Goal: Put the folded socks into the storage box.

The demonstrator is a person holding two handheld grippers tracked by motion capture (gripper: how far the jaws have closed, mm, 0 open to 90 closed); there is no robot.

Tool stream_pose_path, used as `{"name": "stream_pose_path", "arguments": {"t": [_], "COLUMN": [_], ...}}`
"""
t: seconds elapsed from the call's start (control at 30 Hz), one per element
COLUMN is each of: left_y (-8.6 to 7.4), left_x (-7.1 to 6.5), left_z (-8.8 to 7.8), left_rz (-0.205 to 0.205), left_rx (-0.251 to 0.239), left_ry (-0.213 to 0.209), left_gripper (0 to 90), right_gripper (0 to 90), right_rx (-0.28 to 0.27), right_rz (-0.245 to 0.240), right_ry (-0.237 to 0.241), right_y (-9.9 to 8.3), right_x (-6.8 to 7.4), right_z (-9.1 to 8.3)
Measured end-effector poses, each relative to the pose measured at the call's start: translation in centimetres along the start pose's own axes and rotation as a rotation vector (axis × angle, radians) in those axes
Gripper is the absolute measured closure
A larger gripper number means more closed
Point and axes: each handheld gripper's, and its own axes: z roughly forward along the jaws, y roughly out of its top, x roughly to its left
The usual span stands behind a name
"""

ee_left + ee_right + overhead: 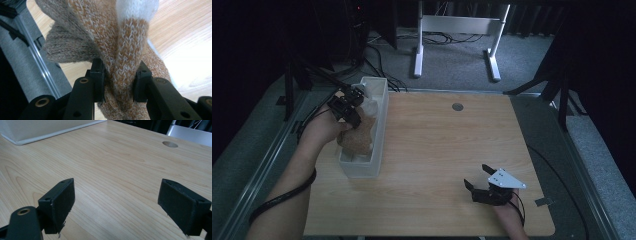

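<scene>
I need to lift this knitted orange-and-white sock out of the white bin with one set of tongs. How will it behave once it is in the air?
Probably floppy: the knitted orange-and-white sock bunches into folds where the left tongs pinch it. Likely light and not slippery, since the fuzzy knit sits squeezed between the pads without visible sagging. It may drag or snag on the white rectangular plastic bin, as the sock hangs over its rim.
</scene>
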Motion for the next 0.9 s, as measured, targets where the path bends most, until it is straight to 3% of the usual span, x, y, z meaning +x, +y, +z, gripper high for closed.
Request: {"name": "stream_pose_path", "arguments": {"t": [0.37,0.63,0.9], "left_y": [0.3,0.6,0.5], "left_x": [-0.4,-1.5,-2.3], "left_z": [3.2,5.5,7.6], "left_rz": [-0.034,-0.016,-0.012], "left_rx": [0.066,0.111,0.13], "left_ry": [-0.013,0.008,-0.017], "left_gripper": [68.9,68.8,68.3], "right_gripper": [13.9,13.9,13.9], "right_rx": [-0.009,-0.009,-0.013], "right_rz": [-0.014,-0.035,-0.033], "right_ry": [0.012,0.015,0.019], "right_y": [0.1,0.1,0.1], "right_x": [0.1,0.4,0.4], "right_z": [0.0,0.0,0.0]}}
